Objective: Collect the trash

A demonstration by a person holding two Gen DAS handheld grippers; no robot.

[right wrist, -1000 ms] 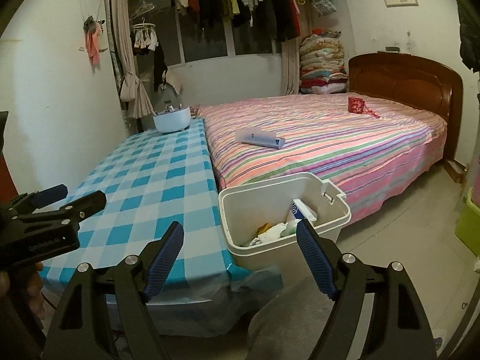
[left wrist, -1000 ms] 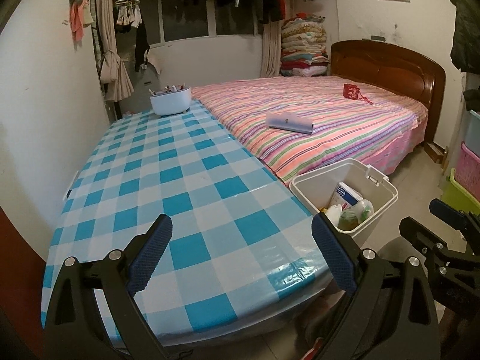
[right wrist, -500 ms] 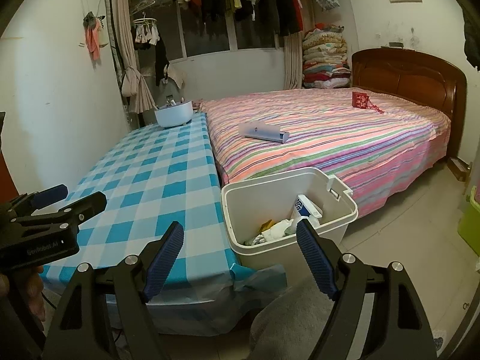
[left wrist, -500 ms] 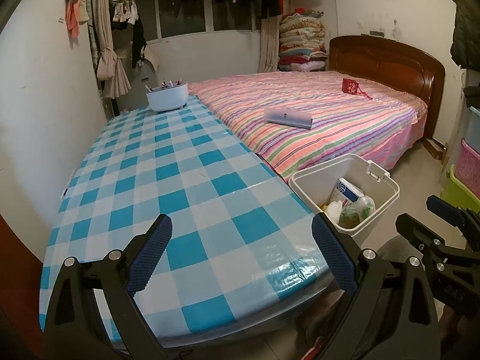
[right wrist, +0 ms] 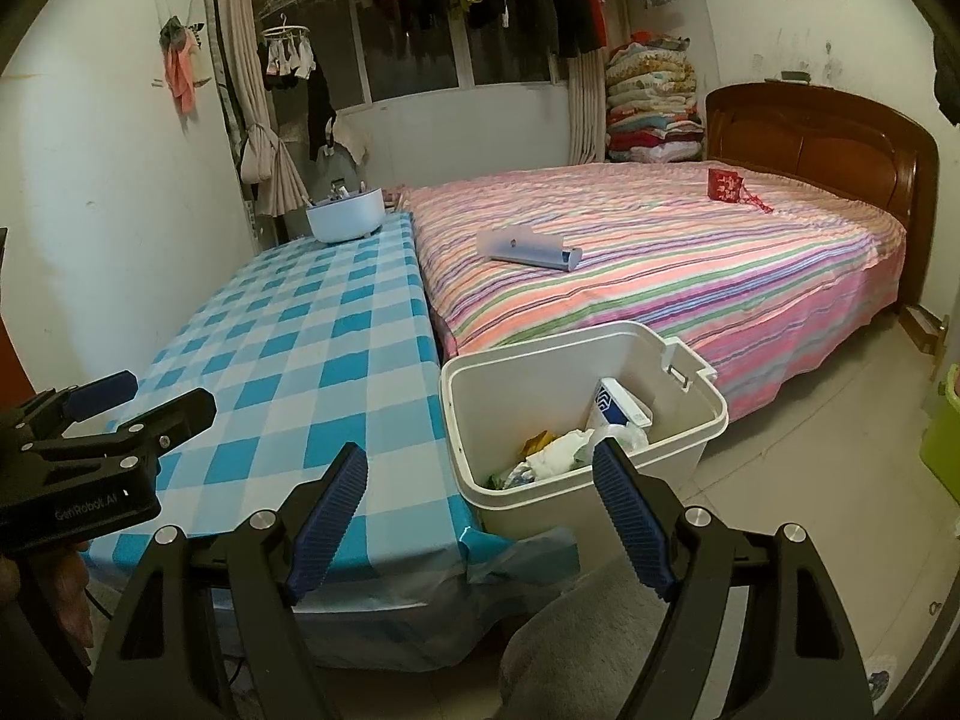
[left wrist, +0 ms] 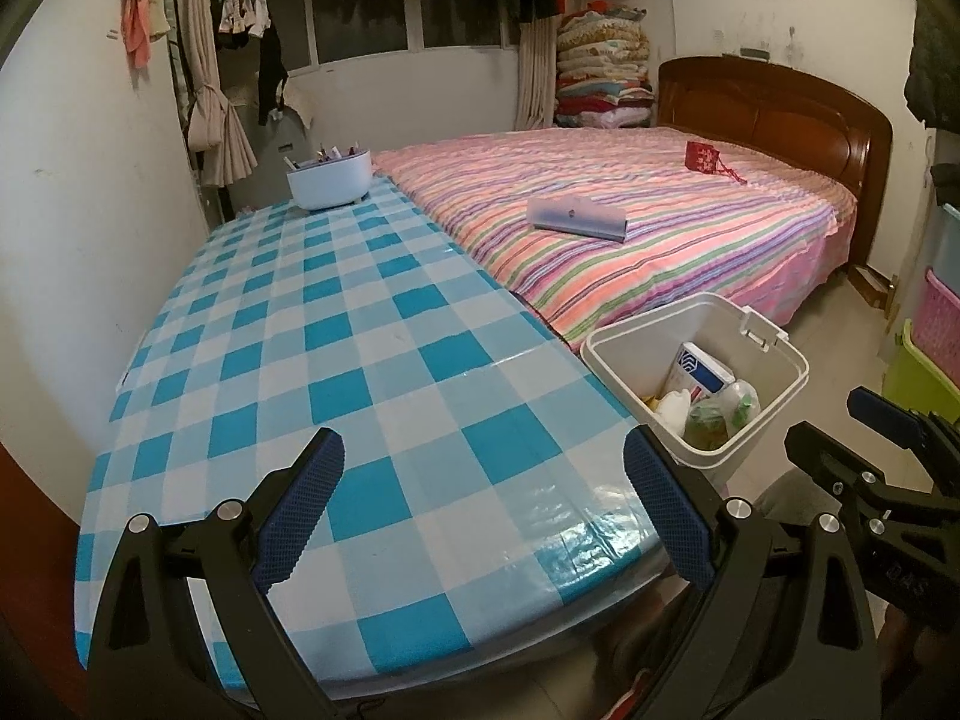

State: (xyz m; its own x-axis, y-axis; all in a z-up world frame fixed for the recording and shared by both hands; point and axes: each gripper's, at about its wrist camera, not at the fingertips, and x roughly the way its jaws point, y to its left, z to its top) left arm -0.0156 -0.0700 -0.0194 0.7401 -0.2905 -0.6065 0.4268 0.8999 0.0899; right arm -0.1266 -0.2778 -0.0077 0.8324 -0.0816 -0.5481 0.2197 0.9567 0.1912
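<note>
**Gloss on the table, cloth on the bed**

The checked tablecloth (left wrist: 336, 324) is glossy plastic sheeting, catching glare at its near edge. Just beside the table, the white bin (right wrist: 576, 372) is smooth matt plastic, holding crumpled wrappers and a printed carton (right wrist: 615, 408). Beyond the table, the striped bedsheet (right wrist: 660, 252) is soft woven cloth, and the headboard (right wrist: 822, 126) polished dark wood.

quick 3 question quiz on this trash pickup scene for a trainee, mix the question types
1. True or false: the left gripper and right gripper are both holding trash.
2. Where does the white bin stand? A) on the bed B) on the floor beside the checked table C) on the table
3. What sits at the table's far end?

Key: 1. False, both open and empty. 2. B. 3. A white bowl.
</note>
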